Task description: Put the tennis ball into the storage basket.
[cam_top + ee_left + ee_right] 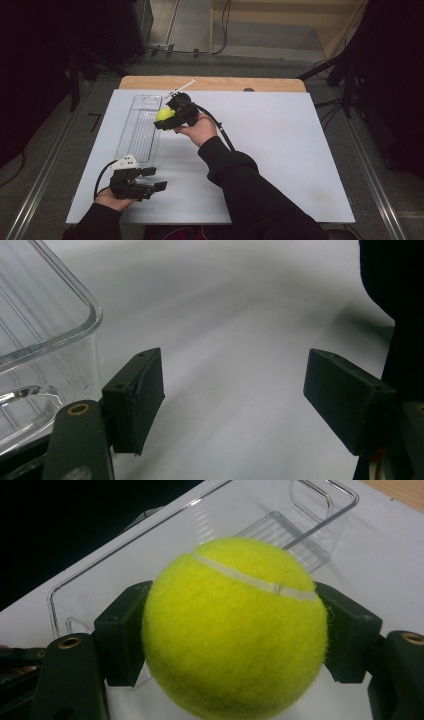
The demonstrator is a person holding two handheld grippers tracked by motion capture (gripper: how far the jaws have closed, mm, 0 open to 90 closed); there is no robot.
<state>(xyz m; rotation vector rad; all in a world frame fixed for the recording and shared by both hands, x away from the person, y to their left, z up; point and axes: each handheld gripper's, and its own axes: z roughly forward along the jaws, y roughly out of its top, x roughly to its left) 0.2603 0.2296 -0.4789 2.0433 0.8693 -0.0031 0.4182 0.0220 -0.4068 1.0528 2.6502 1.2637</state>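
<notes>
A yellow tennis ball (pixel 164 114) (pixel 235 630) is clamped between the jaws of my right gripper (pixel 166 120) (pixel 235 635), which is shut on it. In the high view the ball hangs just right of a long clear plastic tray (pixel 140 130), and in the right gripper view that tray (pixel 150 535) lies behind and below the ball. My left gripper (pixel 154 179) (pixel 235 405) rests low on the white board near the tray's near end, jaws wide open with nothing between them. The tray's rounded corner (pixel 75 315) stands at the left of the left gripper view.
A white board (pixel 280 145) covers the wooden table (pixel 215 83). A cable (pixel 220 129) trails from the right gripper along a dark sleeve (pixel 250 190). Dark floor, stands and cables surround the table.
</notes>
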